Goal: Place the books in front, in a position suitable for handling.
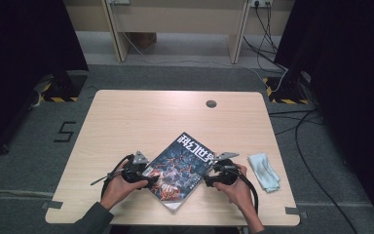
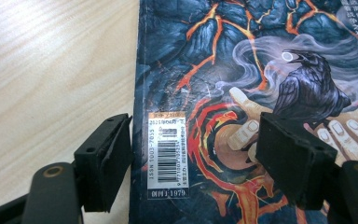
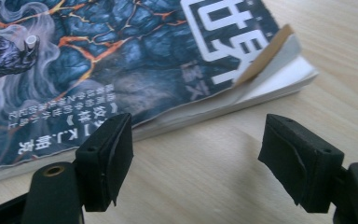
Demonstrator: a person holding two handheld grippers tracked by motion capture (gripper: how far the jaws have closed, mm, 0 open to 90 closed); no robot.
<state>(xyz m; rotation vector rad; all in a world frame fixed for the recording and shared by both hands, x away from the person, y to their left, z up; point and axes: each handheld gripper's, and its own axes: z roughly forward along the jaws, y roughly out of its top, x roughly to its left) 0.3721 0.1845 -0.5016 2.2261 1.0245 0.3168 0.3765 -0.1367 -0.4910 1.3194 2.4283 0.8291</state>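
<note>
A magazine point(image 1: 177, 168) with a dark cover of lava cracks, a raven and a hand lies flat and askew on the wooden table point(image 1: 126, 122), near the front edge. My left gripper point(image 1: 152, 179) is at its left side, open. In the left gripper view the gripper point(image 2: 193, 158) straddles the spine edge of the magazine point(image 2: 242, 70), one jaw over the bare wood and the other over the cover by the barcode label point(image 2: 167, 156). My right gripper point(image 1: 208, 179) is open at the right side. In the right gripper view it point(image 3: 196, 158) faces the page edges of the magazine point(image 3: 121, 56), whose cover corner point(image 3: 265, 53) curls up.
A crumpled pale blue cloth point(image 1: 264, 169) lies on the table to the right of the right hand. A round grey cable port point(image 1: 211, 103) sits near the far edge. Cables run across the floor at the right.
</note>
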